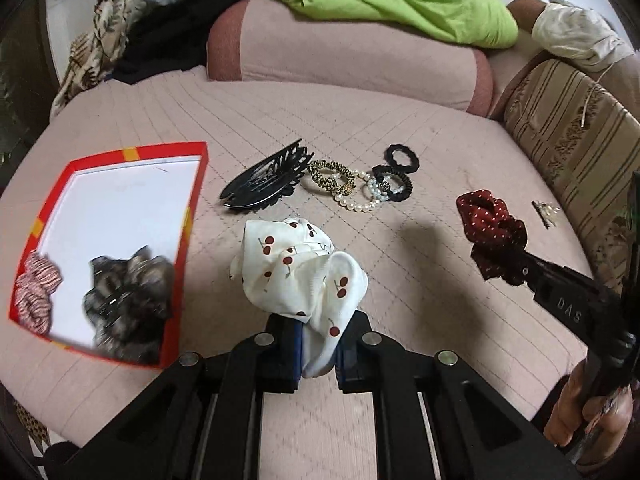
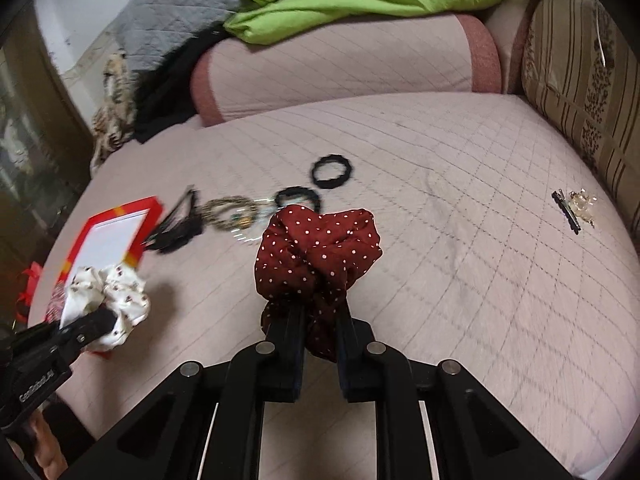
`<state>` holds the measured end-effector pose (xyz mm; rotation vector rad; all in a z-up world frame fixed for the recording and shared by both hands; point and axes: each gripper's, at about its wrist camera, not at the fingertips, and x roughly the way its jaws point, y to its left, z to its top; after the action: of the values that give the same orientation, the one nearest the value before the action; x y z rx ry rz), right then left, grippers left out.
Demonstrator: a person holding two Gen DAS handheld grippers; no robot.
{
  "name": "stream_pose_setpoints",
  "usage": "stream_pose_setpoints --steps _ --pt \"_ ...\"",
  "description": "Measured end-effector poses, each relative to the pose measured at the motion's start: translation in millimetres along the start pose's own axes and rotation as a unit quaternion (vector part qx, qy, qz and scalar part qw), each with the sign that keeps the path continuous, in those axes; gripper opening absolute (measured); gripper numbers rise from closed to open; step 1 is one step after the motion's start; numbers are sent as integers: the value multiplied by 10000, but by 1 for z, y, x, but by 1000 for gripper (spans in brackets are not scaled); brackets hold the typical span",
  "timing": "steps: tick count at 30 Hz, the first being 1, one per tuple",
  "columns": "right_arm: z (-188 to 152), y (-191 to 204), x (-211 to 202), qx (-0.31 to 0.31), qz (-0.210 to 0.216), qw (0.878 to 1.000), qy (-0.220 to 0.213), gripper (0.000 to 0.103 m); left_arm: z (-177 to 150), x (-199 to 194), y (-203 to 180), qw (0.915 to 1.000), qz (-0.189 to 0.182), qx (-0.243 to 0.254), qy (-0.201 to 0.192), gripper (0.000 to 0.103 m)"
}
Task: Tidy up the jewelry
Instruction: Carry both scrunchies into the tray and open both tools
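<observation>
- The left gripper (image 1: 318, 354), at the bottom centre of the left wrist view, has its fingers (image 1: 286, 350) clamped on a white cherry-print scrunchie (image 1: 304, 268), held above a pink quilted bed (image 1: 280, 120)
- The right gripper (image 2: 320, 332), at the bottom centre of the right wrist view, has its fingers (image 2: 290, 332) closed on a dark red polka-dot scrunchie (image 2: 316, 248), also lifted off the bed
- A red-rimmed box (image 1: 192, 208) sits at the left of the left wrist view; inside it lie a striped pink scrunchie (image 1: 38, 288) and a blurred grey fluffy scrunchie (image 1: 132, 300)
- In the middle of that view, a black claw clip (image 1: 268, 184), a leopard-print hair tie (image 1: 332, 176), a pearl bracelet (image 1: 360, 202) and two black hair ties (image 1: 402, 158) lie close together
- A small hair pin (image 2: 572, 208) lies well apart at the right of the right wrist view
- A green cloth (image 1: 400, 4) rests on a pink bolster (image 1: 340, 60) at the top
</observation>
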<state>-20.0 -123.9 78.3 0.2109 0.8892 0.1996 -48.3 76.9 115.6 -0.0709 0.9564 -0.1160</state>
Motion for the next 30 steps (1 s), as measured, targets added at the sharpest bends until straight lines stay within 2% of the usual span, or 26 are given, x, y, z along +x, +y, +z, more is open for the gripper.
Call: stream_pose_setpoints --steps 5,15,21,30 --pt "-13 23 -23 -85 276 9996 -19 14 -10 -26 1 9998 122 -36 -184 11" --pt "-28 64 -45 -387 529 9978 -27 14 -18 -68 25 9970 465 -186 -592 11" --pt "-23 93 -54 -741 618 9953 -97 14 -16 -84 42 9943 667 -331 -768 11" --pt "-10 142 -54 -1178 791 9899 -47 15 -8 -96 75 9866 1262 -420 -949 12"
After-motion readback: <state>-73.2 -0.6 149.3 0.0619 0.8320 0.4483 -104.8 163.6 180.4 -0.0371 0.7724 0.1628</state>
